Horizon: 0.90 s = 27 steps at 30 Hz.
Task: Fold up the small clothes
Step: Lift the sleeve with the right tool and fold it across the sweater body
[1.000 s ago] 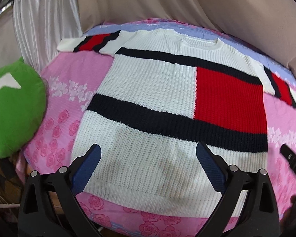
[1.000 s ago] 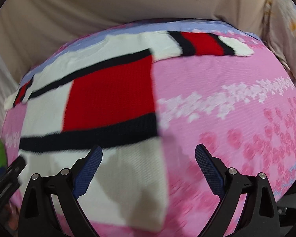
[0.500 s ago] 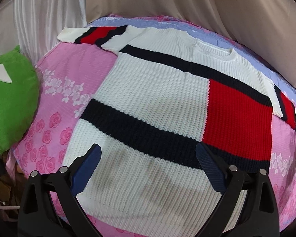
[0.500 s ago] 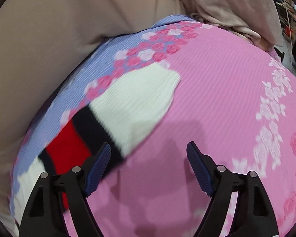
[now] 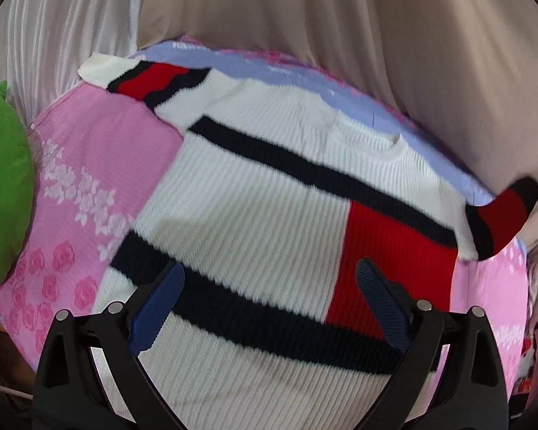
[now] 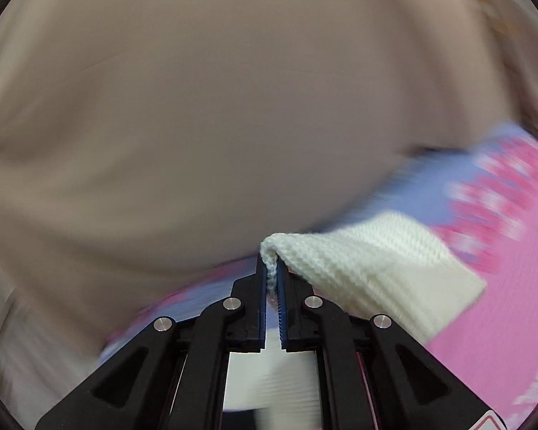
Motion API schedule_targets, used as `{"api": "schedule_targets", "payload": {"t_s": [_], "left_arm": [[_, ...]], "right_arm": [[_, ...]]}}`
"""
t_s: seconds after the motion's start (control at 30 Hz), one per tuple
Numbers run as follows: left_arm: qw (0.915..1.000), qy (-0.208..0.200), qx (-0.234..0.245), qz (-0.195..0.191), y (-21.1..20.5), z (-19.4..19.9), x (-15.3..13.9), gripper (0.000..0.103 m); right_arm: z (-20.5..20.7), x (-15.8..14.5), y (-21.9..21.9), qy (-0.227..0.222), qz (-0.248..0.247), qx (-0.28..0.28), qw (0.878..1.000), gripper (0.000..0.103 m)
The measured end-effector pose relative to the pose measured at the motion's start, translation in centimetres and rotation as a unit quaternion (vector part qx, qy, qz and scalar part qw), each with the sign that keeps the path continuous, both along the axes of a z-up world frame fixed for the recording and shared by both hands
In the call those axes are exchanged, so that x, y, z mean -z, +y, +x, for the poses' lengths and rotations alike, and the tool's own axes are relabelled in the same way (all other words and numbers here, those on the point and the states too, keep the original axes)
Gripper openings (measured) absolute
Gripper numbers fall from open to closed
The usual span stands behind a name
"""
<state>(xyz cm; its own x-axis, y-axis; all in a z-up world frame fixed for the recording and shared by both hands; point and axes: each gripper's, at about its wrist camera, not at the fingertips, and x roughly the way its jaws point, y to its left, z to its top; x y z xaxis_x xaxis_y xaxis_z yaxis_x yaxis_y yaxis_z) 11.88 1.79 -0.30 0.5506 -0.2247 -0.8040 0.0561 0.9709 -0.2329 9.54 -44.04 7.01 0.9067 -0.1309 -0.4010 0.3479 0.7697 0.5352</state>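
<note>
A white knit sweater (image 5: 262,215) with navy bands and a red block lies flat on a pink flowered bedspread (image 5: 89,165). My left gripper (image 5: 269,268) hovers open over the sweater's lower half, with nothing between its fingers. The sweater's left sleeve (image 5: 143,79) lies spread out at the far left. Its right sleeve (image 5: 502,211) is raised off the bed at the right edge. In the right wrist view my right gripper (image 6: 272,268) has its jaws closing, and the pads pinch the white cuff (image 6: 376,268) of that sleeve.
A green cushion (image 5: 3,193) lies at the bed's left edge. Beige curtain (image 5: 376,53) hangs close behind the bed, with pale shiny curtain (image 5: 71,25) at the back left. Pink bedspread (image 6: 502,304) stretches to the right of the lifted cuff.
My right gripper swung from the sweater's hem to the right sleeve, closed on its white cuff and lifted it. My left gripper shifted over the sweater and stayed open.
</note>
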Motion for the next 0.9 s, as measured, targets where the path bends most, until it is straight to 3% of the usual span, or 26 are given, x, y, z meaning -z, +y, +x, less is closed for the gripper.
{"api": "schedule_targets", "payload": {"t_s": [0.1,0.17,0.23,0.3,0.37,0.47,0.57,0.63,0.73,0.77,0.8,0.87,0.9], "left_arm": [[0.9992,-0.018,-0.013,-0.033,1.3,1.6,-1.3,0.096],[0.9980,-0.021,-0.022,-0.056,2.2,2.9,-1.7,0.098],[0.9966,-0.019,-0.030,-0.074,2.8,4.0,-1.8,0.098],[0.9945,-0.021,-0.037,-0.096,3.4,5.5,-1.6,0.098],[0.9924,-0.014,-0.043,-0.115,3.5,7.4,-0.9,0.098],[0.9896,0.011,-0.050,-0.134,2.5,10.9,1.1,0.098],[0.9872,0.028,-0.065,-0.143,1.0,14.3,3.0,0.098],[0.9856,0.049,-0.079,-0.141,-0.3,16.6,4.7,0.098],[0.9825,0.070,-0.106,-0.136,-1.6,18.6,7.2,0.095],[0.9819,0.074,-0.111,-0.134,-1.8,19.0,7.8,0.090],[0.9811,0.079,-0.116,-0.133,-2.1,19.3,8.5,0.076],[0.9837,0.063,-0.127,-0.110,-2.7,19.3,8.4,0.059],[0.9851,0.058,-0.112,-0.117,-3.2,19.5,8.3,0.026]], "right_arm": [[5.2,-2.5,11.9,-0.020,-0.038,-0.160,0.986,0.013],[8.4,-0.5,18.5,0.000,-0.039,-0.237,0.971,0.018],[10.5,3.1,23.4,0.034,-0.052,-0.270,0.961,0.020],[10.6,6.2,24.7,0.067,-0.033,-0.264,0.962,0.020],[8.7,8.4,23.2,0.079,0.003,-0.226,0.971,0.023],[3.7,11.7,19.7,0.121,0.053,-0.141,0.981,0.039],[-0.2,14.5,16.1,0.160,0.111,-0.078,0.978,0.039],[-1.4,15.8,14.6,0.163,0.151,-0.060,0.973,0.039],[-0.9,17.3,13.5,0.161,0.177,-0.055,0.969,0.050],[-0.6,17.8,13.1,0.158,0.186,-0.052,0.968,0.053],[-0.2,18.3,12.7,0.151,0.202,-0.051,0.966,0.053],[0.7,19.3,12.2,0.138,0.231,-0.044,0.962,0.053],[1.2,19.7,11.7,0.130,0.242,-0.042,0.961,0.053]]}}
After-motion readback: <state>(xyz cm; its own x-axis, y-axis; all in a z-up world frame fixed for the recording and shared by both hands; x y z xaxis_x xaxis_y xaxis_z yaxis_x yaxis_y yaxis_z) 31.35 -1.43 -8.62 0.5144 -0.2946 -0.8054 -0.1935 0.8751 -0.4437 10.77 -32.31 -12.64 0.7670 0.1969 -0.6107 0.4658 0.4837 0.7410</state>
